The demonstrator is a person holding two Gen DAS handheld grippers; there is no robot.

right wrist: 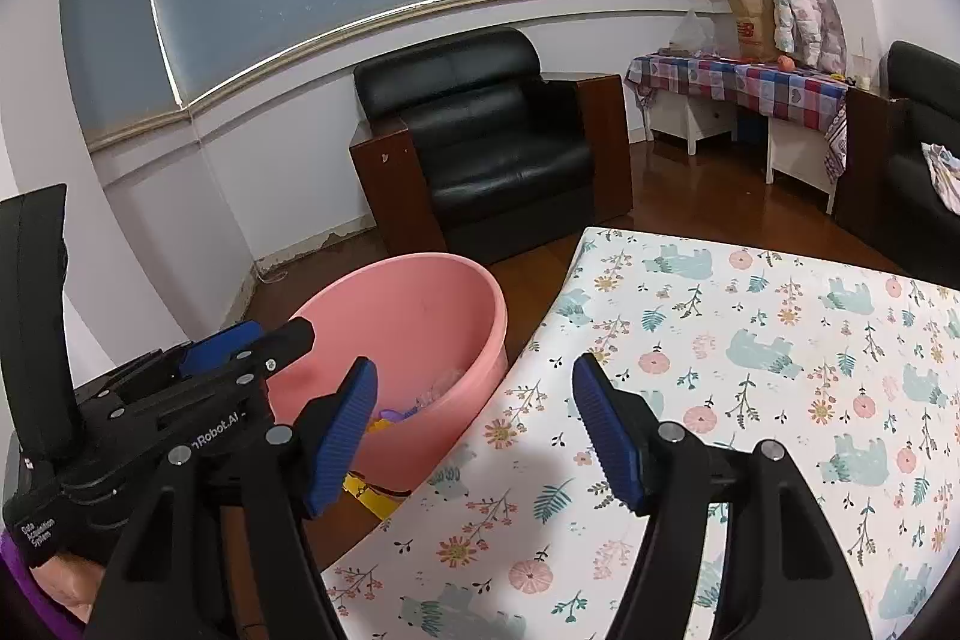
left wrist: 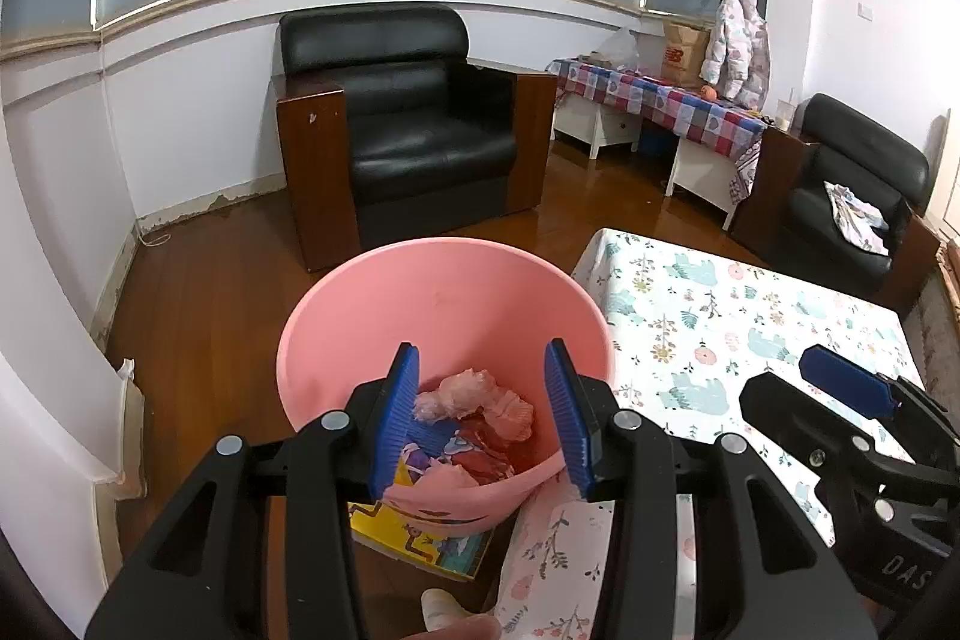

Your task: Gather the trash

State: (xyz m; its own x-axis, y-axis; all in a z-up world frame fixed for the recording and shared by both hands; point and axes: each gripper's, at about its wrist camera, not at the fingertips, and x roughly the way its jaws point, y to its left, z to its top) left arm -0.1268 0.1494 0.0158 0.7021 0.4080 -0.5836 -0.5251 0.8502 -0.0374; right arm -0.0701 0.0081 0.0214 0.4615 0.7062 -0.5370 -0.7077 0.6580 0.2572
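A pink plastic bin point(left wrist: 384, 316) stands on the floor beside the table; it also shows in the right wrist view point(right wrist: 432, 304). Inside lie crumpled clear plastic wrap point(left wrist: 474, 394) and colourful wrappers point(left wrist: 456, 451). My left gripper point(left wrist: 483, 412) is open and empty, its blue pads straddling the bin's near rim above the trash. My right gripper point(right wrist: 474, 430) is open and empty over the table's left edge; it shows at the right of the left wrist view point(left wrist: 852, 388). The left gripper appears at the left of the right wrist view point(right wrist: 240, 340).
The table point(right wrist: 780, 370) has a floral and bear-print cloth. A yellow picture board point(left wrist: 420, 538) lies on the floor under the bin. A black armchair point(left wrist: 414, 124) stands behind, another point(left wrist: 852, 196) at right, and a checked-cloth desk point(left wrist: 660, 100) by the wall.
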